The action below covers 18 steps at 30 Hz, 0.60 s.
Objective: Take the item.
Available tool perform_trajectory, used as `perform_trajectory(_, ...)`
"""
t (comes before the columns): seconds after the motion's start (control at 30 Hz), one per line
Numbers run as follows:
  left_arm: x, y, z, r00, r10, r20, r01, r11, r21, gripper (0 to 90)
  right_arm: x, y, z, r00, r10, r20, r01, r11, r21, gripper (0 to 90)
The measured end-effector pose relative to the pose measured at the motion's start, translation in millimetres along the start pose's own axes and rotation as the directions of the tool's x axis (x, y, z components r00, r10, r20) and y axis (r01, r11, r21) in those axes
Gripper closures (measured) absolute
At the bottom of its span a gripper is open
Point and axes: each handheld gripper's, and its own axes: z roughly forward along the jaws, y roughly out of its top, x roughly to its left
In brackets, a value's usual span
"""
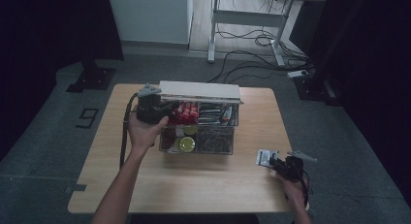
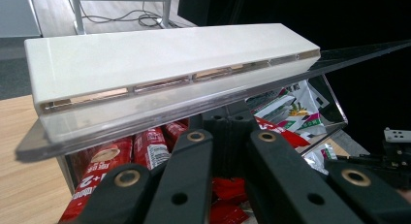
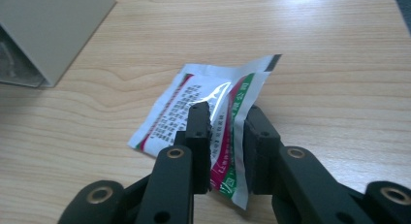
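Grey floor with loose cables surrounds the pale wooden table point(image 1: 145, 185), its grain smooth and flat, and I am working from there. At the table's middle stands a clear plastic box point(image 1: 198, 149), thin-walled, packed with red wrapped bars point(image 2: 104, 168), green-lidded cups and printed packets. Its transparent lid point(image 2: 358, 52) is tilted up, a white block-shaped handle point(image 2: 160, 64) with slots along its edge. My left gripper point(image 1: 167, 110) sits at the box's left rear corner just under that lid; its jaws are pressed together, and I cannot tell what, if anything, they pinch. Well apart from the box, near the right front of the table, lies a flat foil sachet point(image 3: 208, 100), white and glossy with red and green stripes and small print, slightly creased. My right gripper point(image 3: 228, 124) is over it with jaws slightly parted, the sachet's near end between them, the pads not clearly pressing. Risks, in my judgement: the slick foil could slide out of a shallow pinch or fold and tear; the lid could drop shut if the left gripper shifts; the light box could skid on the smooth wood.
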Motion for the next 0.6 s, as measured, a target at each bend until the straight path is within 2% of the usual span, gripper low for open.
perform_trajectory(0.2,-0.3,-0.2,0.2,1.0,-0.001,-0.001,0.001,1.0,0.0,90.0,-2.0,-0.2,1.0,0.9997,0.008,0.023,-0.008,1.0,0.009,66.3)
perform_trajectory(0.23,-0.4,-0.2,0.3,1.0,-0.001,-0.001,0.001,1.0,0.0,89.9,-2.1,0.5,0.8,0.9995,0.005,0.033,-0.005,1.0,0.01,61.2)
perform_trajectory(0.27,-0.4,-0.1,0.2,1.0,-0.001,-0.001,0.001,1.0,0.0,89.9,-2.1,0.5,0.8,0.9995,0.005,0.033,-0.005,1.0,0.01,61.2)
perform_trajectory(0.5,-0.7,-0.4,0.8,1.0,0.001,-0.001,-0.001,1.0,0.001,89.9,3.0,2.6,1.5,0.9952,-0.036,0.091,0.033,0.999,0.029,44.0)
perform_trajectory(0.6,-0.5,-0.5,1.3,1.0,0.001,0.0,-0.001,1.0,0.002,89.9,2.9,2.9,1.1,0.9944,-0.038,0.099,0.034,0.999,0.036,40.4)
